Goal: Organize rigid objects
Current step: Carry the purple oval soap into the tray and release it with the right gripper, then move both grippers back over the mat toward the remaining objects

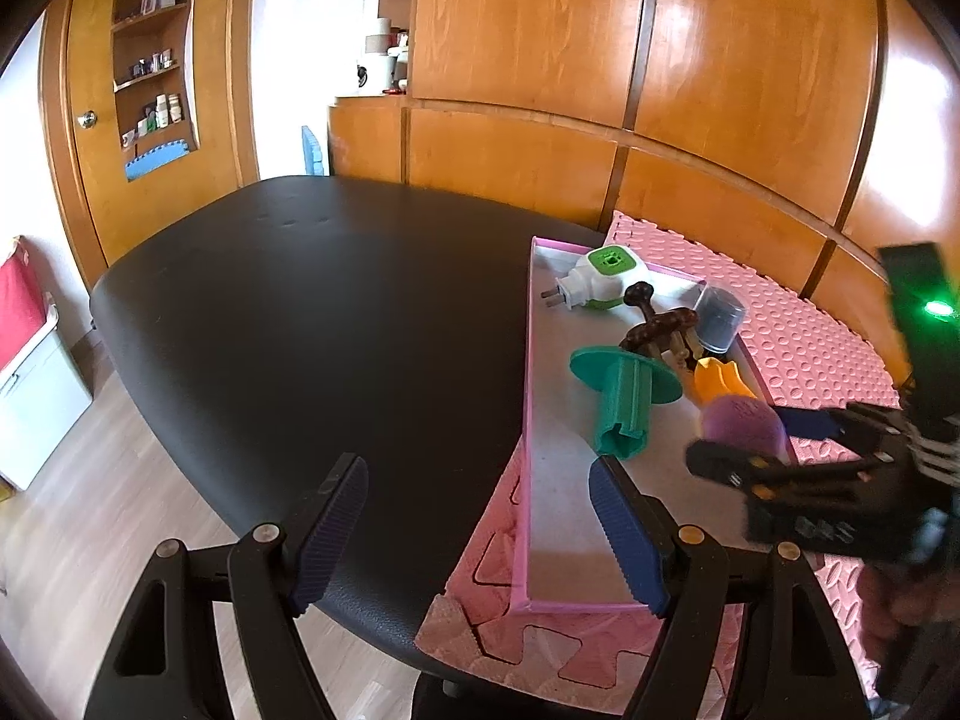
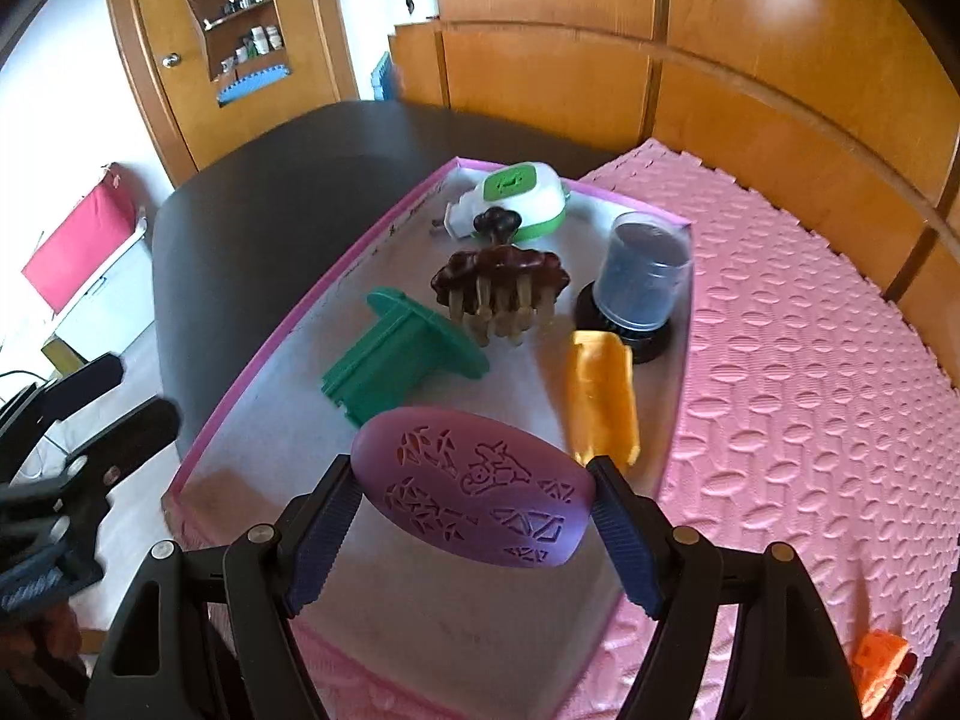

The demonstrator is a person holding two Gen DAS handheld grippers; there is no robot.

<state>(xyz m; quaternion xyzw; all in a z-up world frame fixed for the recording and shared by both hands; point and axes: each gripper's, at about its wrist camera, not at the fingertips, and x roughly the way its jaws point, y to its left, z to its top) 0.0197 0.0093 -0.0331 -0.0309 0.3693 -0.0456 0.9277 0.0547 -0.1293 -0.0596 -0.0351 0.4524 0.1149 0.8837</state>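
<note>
My right gripper point(image 2: 474, 516) is shut on a purple oval case point(image 2: 474, 492) with cut-out patterns, held above the near part of a pink-rimmed tray point(image 2: 276, 354). In the tray lie a green flanged part point(image 2: 396, 354), a brown scalp massager point(image 2: 501, 285), an orange piece point(image 2: 600, 396), a clear-capped jar on a black base point(image 2: 642, 276) and a white and green plug-in device point(image 2: 522, 195). My left gripper point(image 1: 480, 534) hangs open and empty over the tray's near left edge point(image 1: 525, 420). The right gripper point(image 1: 780, 450) with the purple case point(image 1: 741, 423) shows at the right of the left wrist view.
The tray rests on pink foam mats point(image 2: 810, 360) that partly cover a black table point(image 1: 312, 312). Wooden wardrobe panels point(image 1: 660, 60) stand behind. An orange object point(image 2: 879, 666) lies on the mat at the near right. Wood floor and a white box point(image 1: 36, 396) are at the left.
</note>
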